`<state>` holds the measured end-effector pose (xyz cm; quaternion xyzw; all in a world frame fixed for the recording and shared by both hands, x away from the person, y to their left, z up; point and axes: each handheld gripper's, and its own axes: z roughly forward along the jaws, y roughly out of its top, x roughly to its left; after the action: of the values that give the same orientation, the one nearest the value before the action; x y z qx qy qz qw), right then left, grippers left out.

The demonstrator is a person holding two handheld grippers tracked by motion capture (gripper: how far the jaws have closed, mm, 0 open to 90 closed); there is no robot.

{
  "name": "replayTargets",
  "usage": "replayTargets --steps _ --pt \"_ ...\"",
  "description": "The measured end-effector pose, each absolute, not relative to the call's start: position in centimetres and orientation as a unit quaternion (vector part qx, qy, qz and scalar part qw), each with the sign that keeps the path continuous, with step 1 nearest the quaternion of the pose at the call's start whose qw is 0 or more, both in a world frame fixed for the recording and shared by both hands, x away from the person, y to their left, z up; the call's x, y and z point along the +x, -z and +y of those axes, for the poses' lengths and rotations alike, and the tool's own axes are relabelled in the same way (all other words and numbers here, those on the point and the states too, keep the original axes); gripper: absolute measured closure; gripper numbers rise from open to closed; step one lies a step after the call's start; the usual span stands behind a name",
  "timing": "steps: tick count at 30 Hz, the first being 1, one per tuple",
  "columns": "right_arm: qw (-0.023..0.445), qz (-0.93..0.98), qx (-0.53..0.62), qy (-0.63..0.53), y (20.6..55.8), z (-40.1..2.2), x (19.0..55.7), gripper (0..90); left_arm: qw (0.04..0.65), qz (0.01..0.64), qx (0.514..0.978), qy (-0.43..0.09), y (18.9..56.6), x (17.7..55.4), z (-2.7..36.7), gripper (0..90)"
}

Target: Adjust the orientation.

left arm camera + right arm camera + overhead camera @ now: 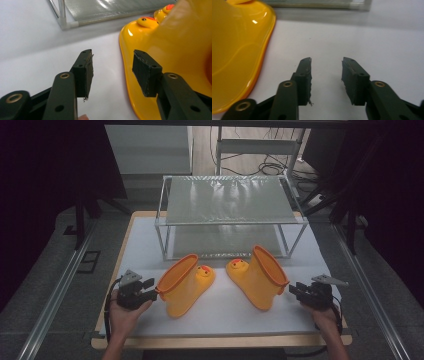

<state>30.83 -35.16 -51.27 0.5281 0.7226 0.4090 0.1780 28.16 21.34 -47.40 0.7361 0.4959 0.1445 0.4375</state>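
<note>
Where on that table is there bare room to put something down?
Free: the white strip between the boots and the near edge, the left side beside the rack, and the rack's top shelf. Crowded: mid-table, with the left boot, right boot and both grippers.

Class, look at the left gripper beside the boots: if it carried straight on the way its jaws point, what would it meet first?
Probably the left boot: the left gripper points at its orange-rimmed shaft, open and empty, though its own view suggests it might only graze the boot's side.

Dim high view, dark surroundings; glare on the shelf (227, 200) (gripper views brighter, soft at close range).
</note>
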Motion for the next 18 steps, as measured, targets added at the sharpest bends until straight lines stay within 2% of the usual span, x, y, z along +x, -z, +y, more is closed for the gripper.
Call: replayTargets --steps 6,12,15,18 --pt "0.169 0.745 0.5 -0.408 51.2 -34.6 30.7 72.6 0.441 0.495 0.735 -0.139 47.1 29.1 22.1 49.1" --pt "0.167 0.758 0.481 -0.409 50.9 -33.9 30.7 77.6 0.433 0.488 0.747 -0.128 47.7 28.5 21.7 45.9" --pt "0.172 0.769 0.464 -0.404 50.7 -33.5 30.9 88.5 0.435 0.487 0.747 -0.124 47.8 28.5 21.6 46.9" --pt "0.17 0.776 0.453 -0.406 50.7 -33.3 31.1 89.5 0.437 0.487 0.747 -0.12 47.7 28.5 21.6 47.0"
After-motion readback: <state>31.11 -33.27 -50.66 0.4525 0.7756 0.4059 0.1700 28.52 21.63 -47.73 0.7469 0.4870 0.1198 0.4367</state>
